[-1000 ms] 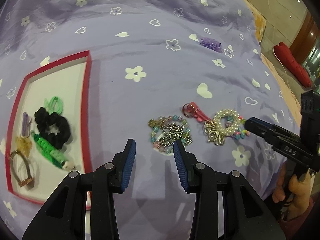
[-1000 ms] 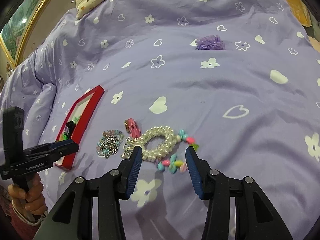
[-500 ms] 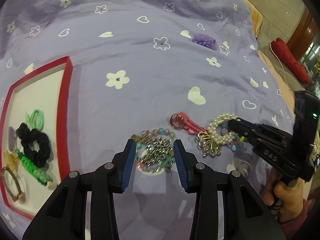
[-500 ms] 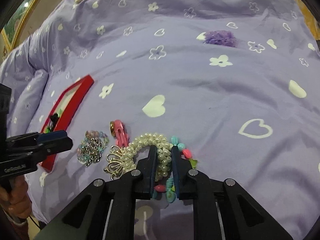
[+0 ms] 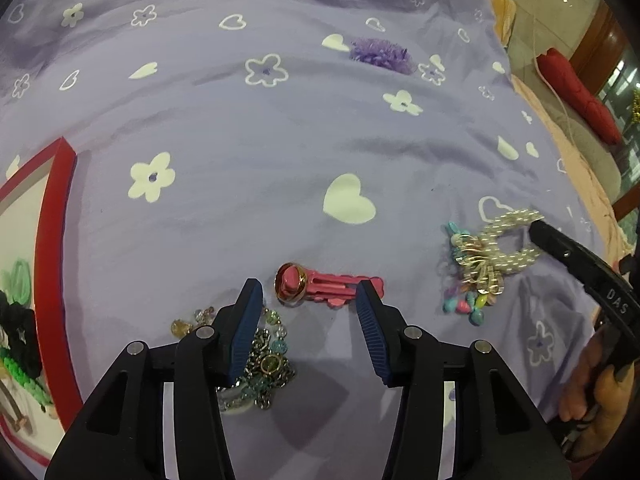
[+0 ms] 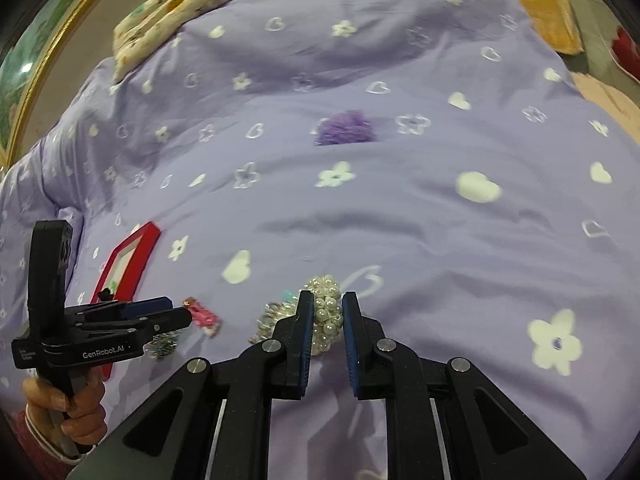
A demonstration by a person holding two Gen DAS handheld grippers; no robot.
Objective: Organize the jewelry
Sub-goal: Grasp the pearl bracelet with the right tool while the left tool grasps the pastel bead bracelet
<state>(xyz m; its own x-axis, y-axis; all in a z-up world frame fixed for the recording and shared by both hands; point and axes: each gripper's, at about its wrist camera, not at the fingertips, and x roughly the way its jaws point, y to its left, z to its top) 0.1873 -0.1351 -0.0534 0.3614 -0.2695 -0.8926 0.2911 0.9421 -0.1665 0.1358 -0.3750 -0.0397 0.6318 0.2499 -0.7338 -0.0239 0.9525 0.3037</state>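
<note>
My right gripper [image 6: 325,312] is shut on a pearl bracelet [image 6: 327,314] with silver rings and coloured beads, lifted off the purple bedspread; it also shows in the left wrist view [image 5: 496,248]. My left gripper [image 5: 308,312] is open, low over a pink hair clip with a gold ring [image 5: 320,288]. A beaded chain bracelet [image 5: 260,364] lies under its left finger. The red-framed tray [image 5: 52,216] at the left holds a black scrunchie [image 5: 20,332] and green bands.
A purple scrunchie [image 5: 380,54] lies further back on the bedspread, also in the right wrist view [image 6: 346,126]. A patterned pillow [image 6: 180,4] sits at the far end. The bed edge and floor are at the right [image 5: 580,128].
The right gripper closed on the pearl bracelet and lifted it up and to the right. The left gripper moved forward past the beaded chain to the pink clip, still open.
</note>
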